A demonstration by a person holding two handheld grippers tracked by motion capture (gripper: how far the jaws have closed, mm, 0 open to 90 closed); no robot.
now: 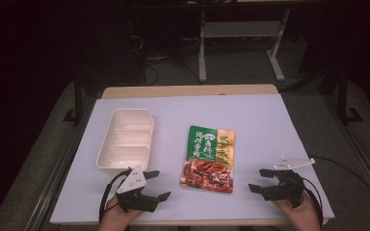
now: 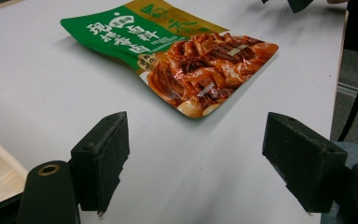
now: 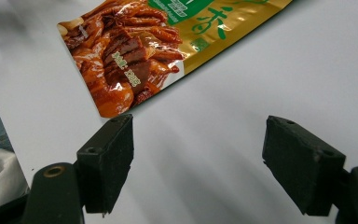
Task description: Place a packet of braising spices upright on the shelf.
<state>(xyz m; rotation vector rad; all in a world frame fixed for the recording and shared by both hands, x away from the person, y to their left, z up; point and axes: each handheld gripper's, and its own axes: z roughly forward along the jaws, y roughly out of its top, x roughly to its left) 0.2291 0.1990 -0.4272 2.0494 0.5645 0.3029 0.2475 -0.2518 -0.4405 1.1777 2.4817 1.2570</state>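
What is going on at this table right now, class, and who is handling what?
A person sits at a white table with a two-jaw tool in each hand. The left tool and right tool both rest near the front edge, jaws open and holding nothing. Between them lies a flat sauce packet printed in green, yellow and red, untouched. A white divided tray sits beyond the left tool, apparently with nothing in it.

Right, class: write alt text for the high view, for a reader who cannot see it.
A flat food pouch printed green, gold and red lies in the middle of a white table, with an empty white divided tray to its left. At the near edge, a person's hands hold the left gripper and right gripper, both open, either side of the pouch.
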